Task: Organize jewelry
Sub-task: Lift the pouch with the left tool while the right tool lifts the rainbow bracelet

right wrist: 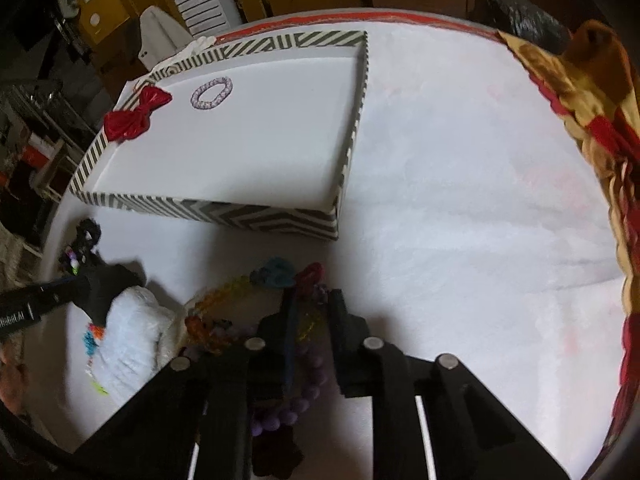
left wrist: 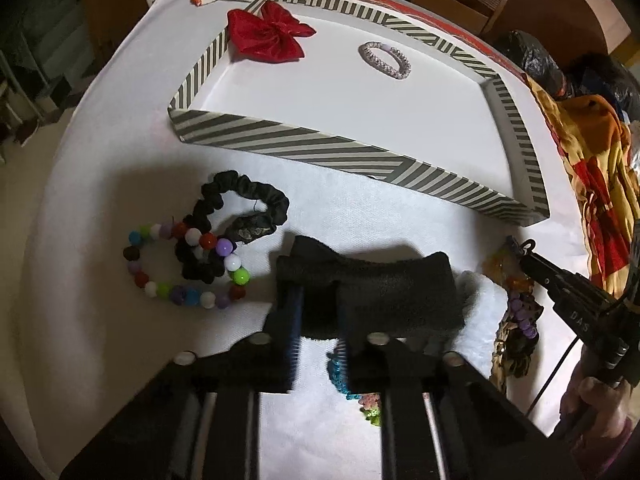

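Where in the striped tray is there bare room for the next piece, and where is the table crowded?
Most of the tray floor is bare: everything nearer than the red bow and lilac bracelet. The cloth right of the tray is bare up to the patterned fabric. In front of the tray it is crowded: black scrunchie, bead bracelet, and a jewelry heap under the right claw.

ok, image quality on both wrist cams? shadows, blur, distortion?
Left wrist: sharp, strong fisheye bending the striped box; dark shadow around the beaded bracelet. Right wrist: softer, with motion blur on the white scrunchie and left gripper; box floor looks washed out.
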`<action>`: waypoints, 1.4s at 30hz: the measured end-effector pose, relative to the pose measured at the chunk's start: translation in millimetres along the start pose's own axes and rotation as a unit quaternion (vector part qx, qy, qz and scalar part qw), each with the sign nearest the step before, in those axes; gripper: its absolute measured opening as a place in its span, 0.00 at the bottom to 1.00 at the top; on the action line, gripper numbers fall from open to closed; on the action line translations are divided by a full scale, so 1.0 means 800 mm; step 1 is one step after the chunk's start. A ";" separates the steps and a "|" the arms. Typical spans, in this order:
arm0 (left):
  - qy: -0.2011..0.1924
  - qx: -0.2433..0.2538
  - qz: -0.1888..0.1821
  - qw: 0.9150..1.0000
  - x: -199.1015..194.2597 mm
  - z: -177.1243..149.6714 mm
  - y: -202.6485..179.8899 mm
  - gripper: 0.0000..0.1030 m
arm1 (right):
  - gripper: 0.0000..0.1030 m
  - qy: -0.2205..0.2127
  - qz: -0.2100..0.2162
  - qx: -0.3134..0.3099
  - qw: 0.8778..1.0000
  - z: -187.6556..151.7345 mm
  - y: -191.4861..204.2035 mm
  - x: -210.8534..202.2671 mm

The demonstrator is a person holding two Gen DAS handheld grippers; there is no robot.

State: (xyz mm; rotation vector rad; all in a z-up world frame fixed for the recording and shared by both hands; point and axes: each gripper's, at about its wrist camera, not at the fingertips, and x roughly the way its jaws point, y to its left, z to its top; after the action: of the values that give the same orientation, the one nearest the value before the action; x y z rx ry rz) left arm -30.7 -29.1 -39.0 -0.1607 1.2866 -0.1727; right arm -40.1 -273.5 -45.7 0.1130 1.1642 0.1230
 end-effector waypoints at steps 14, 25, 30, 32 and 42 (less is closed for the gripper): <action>-0.053 0.017 -0.034 0.998 -0.060 0.013 -0.011 0.05 | 0.11 -0.057 0.060 0.018 0.996 0.010 0.000 -0.075; -0.085 0.030 -0.031 0.995 -0.098 0.034 -0.021 0.05 | 0.11 -0.100 0.082 0.005 0.992 0.034 0.013 -0.132; -0.102 0.038 -0.024 0.994 -0.114 0.050 -0.026 0.05 | 0.11 -0.108 0.086 -0.005 0.990 0.049 0.019 -0.143; -0.107 0.040 -0.023 0.993 -0.119 0.057 -0.027 0.05 | 0.11 -0.110 0.087 -0.009 0.990 0.056 0.021 -0.145; -0.123 0.039 -0.011 0.992 -0.122 0.105 -0.027 0.05 | 0.11 -0.105 0.088 -0.036 0.990 0.102 0.040 -0.133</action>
State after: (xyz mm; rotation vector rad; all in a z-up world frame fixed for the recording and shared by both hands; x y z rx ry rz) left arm 22.9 -26.9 79.6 -0.1247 1.0312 -0.2151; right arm -7.7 -260.5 87.4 0.1618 0.9369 0.3024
